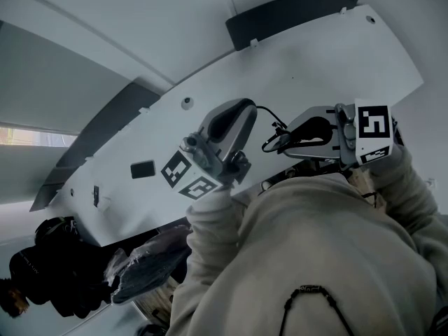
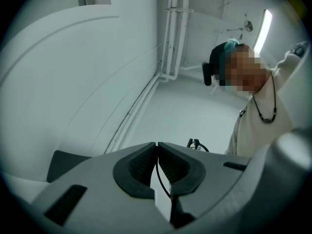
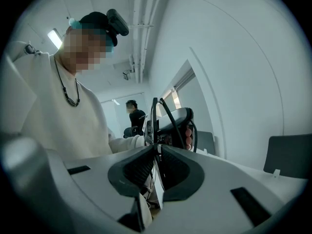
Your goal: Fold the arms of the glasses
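Thin black wire glasses (image 1: 274, 137) hang in the air between my two grippers, above the white table (image 1: 315, 68). My left gripper (image 1: 254, 110) is shut on one slim arm of the glasses; in the left gripper view that arm (image 2: 161, 177) runs down between the closed pads (image 2: 141, 165), and another part of the glasses (image 2: 195, 143) pokes up past the right jaw. My right gripper (image 1: 283, 143) is shut on the frame. In the right gripper view the frame (image 3: 155, 121) rises upright from between the pads, with the left gripper (image 3: 178, 123) close behind it.
A small black rectangle (image 1: 142, 169) lies on the table's left part. Dark chair backs (image 1: 294, 19) stand at its far edge. A black bag (image 1: 56, 271) and a plastic-wrapped bundle (image 1: 150, 268) sit low at the left. Another person (image 3: 132, 112) stands far off.
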`<control>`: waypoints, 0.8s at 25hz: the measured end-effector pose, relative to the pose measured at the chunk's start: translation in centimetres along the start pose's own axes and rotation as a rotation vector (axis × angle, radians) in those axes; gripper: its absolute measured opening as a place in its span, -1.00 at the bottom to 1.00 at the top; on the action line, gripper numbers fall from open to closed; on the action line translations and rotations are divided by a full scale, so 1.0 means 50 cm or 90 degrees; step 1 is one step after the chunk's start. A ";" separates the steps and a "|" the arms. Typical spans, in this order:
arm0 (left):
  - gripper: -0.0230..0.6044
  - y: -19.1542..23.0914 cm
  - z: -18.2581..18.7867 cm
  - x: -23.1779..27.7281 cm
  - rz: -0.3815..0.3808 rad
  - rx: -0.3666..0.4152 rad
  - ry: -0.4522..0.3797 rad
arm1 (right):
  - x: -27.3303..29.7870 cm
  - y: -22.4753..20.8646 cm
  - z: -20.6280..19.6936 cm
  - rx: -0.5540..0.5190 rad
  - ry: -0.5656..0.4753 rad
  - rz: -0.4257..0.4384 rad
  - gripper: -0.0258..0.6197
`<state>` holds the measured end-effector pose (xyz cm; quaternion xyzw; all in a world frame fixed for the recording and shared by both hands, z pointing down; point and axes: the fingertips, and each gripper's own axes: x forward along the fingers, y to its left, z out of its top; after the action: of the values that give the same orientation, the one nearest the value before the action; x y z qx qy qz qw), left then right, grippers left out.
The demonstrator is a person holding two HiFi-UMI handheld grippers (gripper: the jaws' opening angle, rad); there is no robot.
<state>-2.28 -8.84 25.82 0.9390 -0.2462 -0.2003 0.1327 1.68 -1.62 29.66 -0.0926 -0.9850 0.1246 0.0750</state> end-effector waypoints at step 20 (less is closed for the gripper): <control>-0.86 -0.005 0.007 0.004 -0.040 -0.011 -0.004 | 0.009 -0.043 -0.004 0.068 0.008 -0.023 -0.73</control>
<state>-2.19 -8.79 25.34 0.9443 -0.2153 -0.2096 0.1341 0.94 -3.53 30.47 -0.0719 -0.9779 0.1752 0.0882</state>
